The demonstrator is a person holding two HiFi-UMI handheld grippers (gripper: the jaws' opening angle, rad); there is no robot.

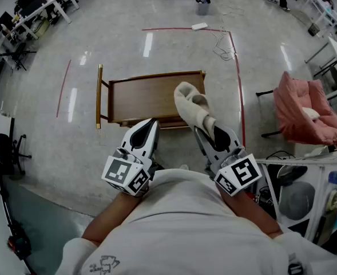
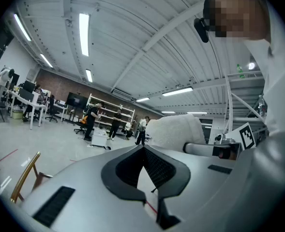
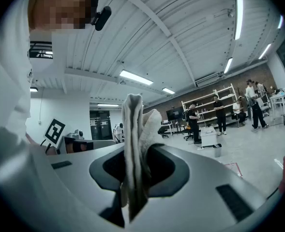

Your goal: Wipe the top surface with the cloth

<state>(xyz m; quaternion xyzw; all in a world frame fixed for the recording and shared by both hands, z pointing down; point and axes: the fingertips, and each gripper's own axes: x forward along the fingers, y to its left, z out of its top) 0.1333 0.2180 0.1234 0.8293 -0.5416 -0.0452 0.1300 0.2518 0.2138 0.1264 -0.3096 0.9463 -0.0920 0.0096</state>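
Ahead on the floor, brown wooden trolley worktop (image 1: 142, 96); pink padded chair (image 1: 305, 110) to its right; white cloth (image 1: 192, 106) between right gripper (image 1: 207, 128) jaws.

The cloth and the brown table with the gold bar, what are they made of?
The cloth looks like soft, fuzzy cream fabric, maybe terry or microfibre: its surface is nubbly and it bunches in soft folds. The table looks like brown wood with a smooth finish; grain is too small to tell. Its bar shines gold, probably brass-coloured metal.

Near edge of table (image 1: 145, 96) partly behind cloth (image 1: 192, 105)
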